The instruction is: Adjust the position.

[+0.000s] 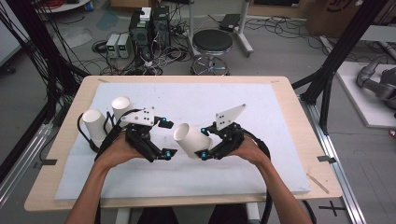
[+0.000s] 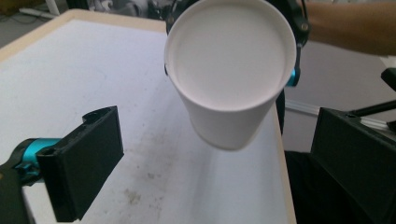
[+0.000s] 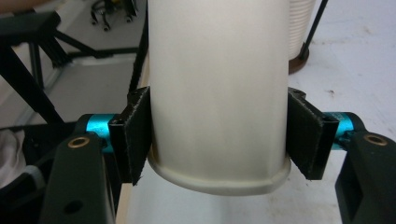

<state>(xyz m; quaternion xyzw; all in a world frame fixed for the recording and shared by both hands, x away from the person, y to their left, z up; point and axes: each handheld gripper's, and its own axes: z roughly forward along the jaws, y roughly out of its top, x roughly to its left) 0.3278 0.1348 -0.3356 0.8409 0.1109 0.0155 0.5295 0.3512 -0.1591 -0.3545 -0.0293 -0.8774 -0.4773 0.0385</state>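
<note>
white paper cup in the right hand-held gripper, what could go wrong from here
The white paper cup is clamped near its rim by the right hand-held gripper; in the right gripper view the rim looks squeezed out of round, so it may crease or slip out. It hangs tilted above the white foam mat, and the left hand-held gripper stands open and apart from it, so nothing would catch it. Two more white paper cups stand behind the left hand and could be knocked.
</note>
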